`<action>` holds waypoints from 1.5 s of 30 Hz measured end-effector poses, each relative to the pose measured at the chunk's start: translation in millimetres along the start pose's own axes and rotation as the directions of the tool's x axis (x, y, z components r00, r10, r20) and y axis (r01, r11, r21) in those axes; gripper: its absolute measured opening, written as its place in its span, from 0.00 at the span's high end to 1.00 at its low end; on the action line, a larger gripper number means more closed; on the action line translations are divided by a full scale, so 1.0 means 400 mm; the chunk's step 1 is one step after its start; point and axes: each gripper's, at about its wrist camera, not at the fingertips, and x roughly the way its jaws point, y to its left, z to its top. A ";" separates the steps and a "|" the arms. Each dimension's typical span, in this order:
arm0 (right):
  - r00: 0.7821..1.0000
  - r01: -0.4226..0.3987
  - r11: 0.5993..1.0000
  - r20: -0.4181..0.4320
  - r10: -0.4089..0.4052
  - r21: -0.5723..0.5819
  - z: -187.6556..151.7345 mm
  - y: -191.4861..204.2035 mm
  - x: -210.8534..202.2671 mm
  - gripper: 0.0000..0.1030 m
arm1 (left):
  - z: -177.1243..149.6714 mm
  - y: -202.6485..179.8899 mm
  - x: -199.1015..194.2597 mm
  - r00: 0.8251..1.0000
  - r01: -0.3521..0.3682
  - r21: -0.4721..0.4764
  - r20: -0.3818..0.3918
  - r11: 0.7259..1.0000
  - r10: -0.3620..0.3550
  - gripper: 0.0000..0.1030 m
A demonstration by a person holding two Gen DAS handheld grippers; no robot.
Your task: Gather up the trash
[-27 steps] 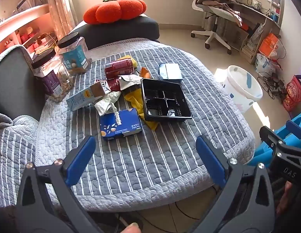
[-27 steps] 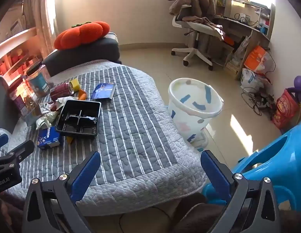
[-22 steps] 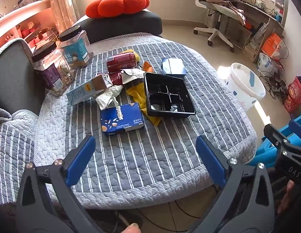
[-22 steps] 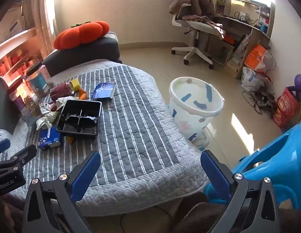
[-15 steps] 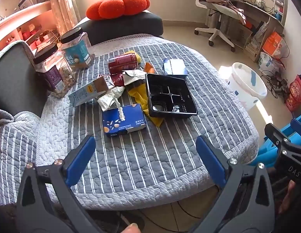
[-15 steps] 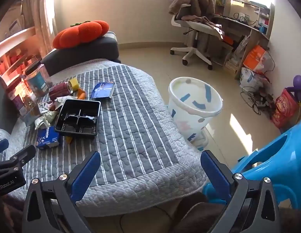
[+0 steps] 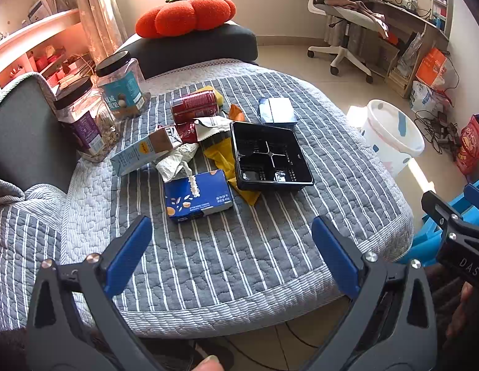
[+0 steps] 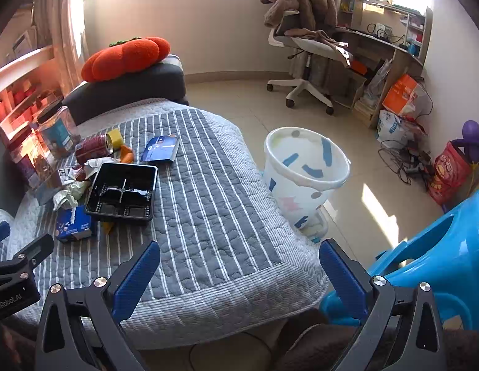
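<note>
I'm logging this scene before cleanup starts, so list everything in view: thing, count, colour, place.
tray: 1, black, middle of the quilt
box: 1, blue, near side of the pile
carton: 1, pale blue and brown, left of the pile
cans: 2, red, far side of the pile
wrappers: several, yellow, white and orange, among the pile
packet: 1, blue, beyond the tray
jars: 2, clear with black lids, left edge
quilt: 1, grey striped, under it all
bin: 1, white with blue marks, on the floor right of the quilt
cushion: 1, orange, far end
chair: 1, white, by the desk
stool: 1, bright blue, near right
left gripper: open, empty
right gripper: open, empty
</note>
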 end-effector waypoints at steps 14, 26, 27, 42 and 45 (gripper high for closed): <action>1.000 0.001 1.000 0.012 -0.001 0.002 0.001 0.002 -0.006 0.00 | -0.001 -0.003 0.001 1.000 -0.007 0.007 0.001 1.000 0.007 0.01; 1.000 0.001 1.000 0.015 -0.001 0.001 0.002 0.003 -0.008 0.00 | -0.005 -0.005 0.004 1.000 -0.008 0.012 -0.005 1.000 0.008 0.01; 1.000 0.003 1.000 0.016 -0.003 0.002 0.003 0.003 -0.009 0.00 | -0.005 -0.004 0.005 1.000 -0.008 0.013 -0.006 1.000 0.008 0.01; 1.000 0.003 1.000 0.016 -0.003 0.006 0.002 0.003 -0.010 0.00 | -0.006 -0.006 0.008 1.000 -0.014 0.011 -0.009 1.000 0.014 0.01; 1.000 -0.006 1.000 0.015 0.006 0.012 0.009 0.004 -0.015 0.00 | -0.005 -0.004 0.011 1.000 -0.018 0.004 -0.012 1.000 0.018 0.01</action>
